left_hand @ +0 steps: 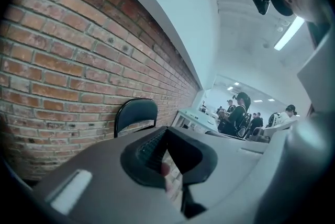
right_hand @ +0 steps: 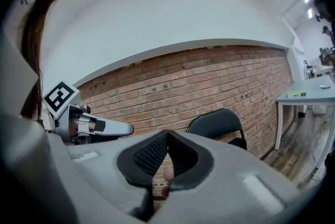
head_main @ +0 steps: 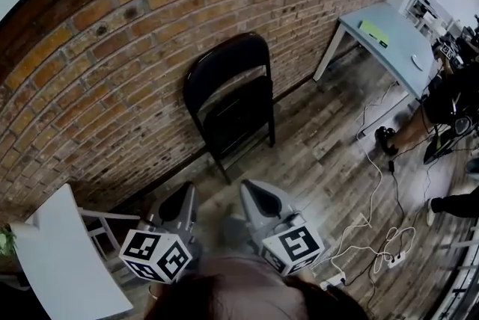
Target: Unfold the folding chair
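Note:
A black folding chair [head_main: 232, 102] leans folded against the brick wall [head_main: 97, 64], its legs on the wooden floor. It shows too in the left gripper view as the chair's back [left_hand: 136, 114], and in the right gripper view [right_hand: 217, 123]. My left gripper [head_main: 178, 204] and right gripper [head_main: 257, 195] are side by side, short of the chair and apart from it. Both are shut with nothing between the jaws. In the right gripper view the left gripper [right_hand: 112, 127] shows at the left.
A light blue table [head_main: 389, 38] stands at the right by the wall, with a person [head_main: 441, 109] beyond it. White cables [head_main: 374, 221] and a power strip lie on the floor at the right. A white chair [head_main: 63, 251] stands at the lower left.

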A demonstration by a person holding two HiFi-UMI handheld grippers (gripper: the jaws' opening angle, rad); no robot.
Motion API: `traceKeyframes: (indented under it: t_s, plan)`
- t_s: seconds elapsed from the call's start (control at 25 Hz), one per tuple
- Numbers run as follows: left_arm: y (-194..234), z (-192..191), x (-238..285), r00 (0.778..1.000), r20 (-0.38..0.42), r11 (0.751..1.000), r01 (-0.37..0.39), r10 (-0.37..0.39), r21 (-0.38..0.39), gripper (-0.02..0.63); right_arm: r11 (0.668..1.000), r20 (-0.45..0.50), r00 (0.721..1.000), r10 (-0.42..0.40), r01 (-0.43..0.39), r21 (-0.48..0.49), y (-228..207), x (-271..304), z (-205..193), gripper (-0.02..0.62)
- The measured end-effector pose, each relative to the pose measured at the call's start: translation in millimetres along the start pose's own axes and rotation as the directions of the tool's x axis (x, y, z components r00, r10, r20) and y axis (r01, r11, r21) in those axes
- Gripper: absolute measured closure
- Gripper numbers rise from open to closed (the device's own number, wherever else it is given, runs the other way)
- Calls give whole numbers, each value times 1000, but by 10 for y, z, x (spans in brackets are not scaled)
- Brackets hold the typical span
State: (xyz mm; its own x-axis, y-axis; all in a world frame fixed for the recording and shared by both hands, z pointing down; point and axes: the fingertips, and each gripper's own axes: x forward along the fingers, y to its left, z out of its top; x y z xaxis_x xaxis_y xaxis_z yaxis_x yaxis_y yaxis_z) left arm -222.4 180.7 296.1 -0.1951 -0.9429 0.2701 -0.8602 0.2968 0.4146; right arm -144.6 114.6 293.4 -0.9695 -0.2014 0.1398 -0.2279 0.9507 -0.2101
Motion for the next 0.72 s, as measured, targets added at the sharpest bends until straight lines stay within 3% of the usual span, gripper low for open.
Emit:
traceKeyframes:
  t_s: [0.36,0.72]
  plan:
    - [4,210,713,1000,-15,1000,-23,24,17,607,998,5,999,37,-37,41,-608,295,123,598]
    - [251,219,997,997,-46,998,-58,58,12,561,994,-15,999,49,-47,103,-924,460,10,566]
